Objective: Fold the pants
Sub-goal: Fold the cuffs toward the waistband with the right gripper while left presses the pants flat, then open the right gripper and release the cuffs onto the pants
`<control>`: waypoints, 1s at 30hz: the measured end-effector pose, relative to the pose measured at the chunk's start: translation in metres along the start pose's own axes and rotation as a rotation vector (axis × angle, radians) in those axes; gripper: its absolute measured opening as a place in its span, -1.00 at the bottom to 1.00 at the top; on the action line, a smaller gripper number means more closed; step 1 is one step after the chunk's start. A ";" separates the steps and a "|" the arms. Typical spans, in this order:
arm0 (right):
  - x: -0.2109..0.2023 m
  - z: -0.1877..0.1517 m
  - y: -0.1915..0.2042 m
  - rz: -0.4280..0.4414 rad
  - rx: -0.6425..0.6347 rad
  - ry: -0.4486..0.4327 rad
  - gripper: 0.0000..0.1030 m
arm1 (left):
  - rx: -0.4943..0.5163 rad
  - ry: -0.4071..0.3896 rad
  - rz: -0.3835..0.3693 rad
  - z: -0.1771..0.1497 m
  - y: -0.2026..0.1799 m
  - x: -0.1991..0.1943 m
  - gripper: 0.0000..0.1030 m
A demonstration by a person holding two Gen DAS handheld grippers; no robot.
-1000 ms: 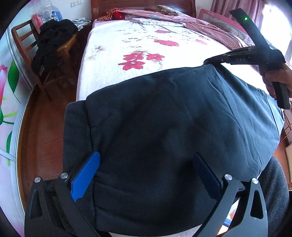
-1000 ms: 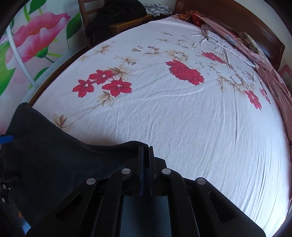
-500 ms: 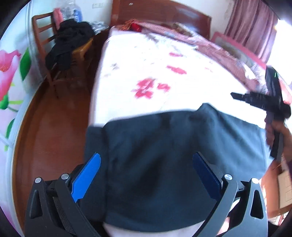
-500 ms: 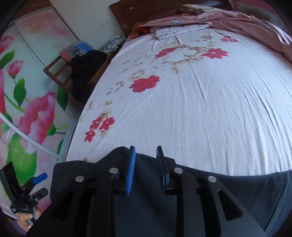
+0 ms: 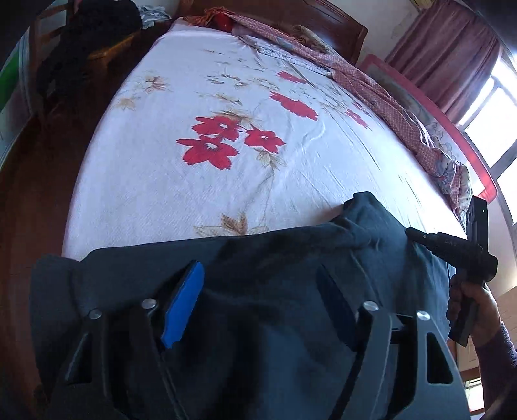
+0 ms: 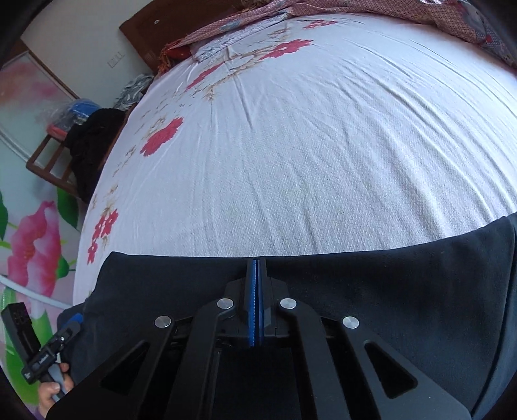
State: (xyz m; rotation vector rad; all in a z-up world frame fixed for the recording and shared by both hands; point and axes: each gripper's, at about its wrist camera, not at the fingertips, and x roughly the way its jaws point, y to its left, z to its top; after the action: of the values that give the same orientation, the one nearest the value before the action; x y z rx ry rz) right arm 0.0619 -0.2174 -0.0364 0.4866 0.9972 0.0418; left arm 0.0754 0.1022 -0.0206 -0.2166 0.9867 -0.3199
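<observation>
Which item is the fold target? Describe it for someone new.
Find the bed with the white sheet printed with red flowers. At its near edge lie the dark pants: the one plain, dark navy cloth there, unlike the red-checked blanket at the far side.

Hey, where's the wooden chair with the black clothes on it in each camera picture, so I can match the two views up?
Left wrist view: the wooden chair is in the top left corner, beside the bed's left edge.
Right wrist view: the wooden chair is at the left edge, about a third of the way down.
Shared landmark: the headboard, just past the chair in both.
</observation>
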 end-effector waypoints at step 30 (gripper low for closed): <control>-0.096 -0.176 0.117 0.292 -0.187 0.152 -0.20 | 0.023 -0.107 -0.137 -0.023 -0.035 -0.090 0.96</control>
State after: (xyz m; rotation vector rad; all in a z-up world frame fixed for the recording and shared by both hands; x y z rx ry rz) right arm -0.1125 -0.0716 0.0097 0.4585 1.0522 0.4349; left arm 0.0043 0.1009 0.0483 -0.2783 0.8643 -0.4404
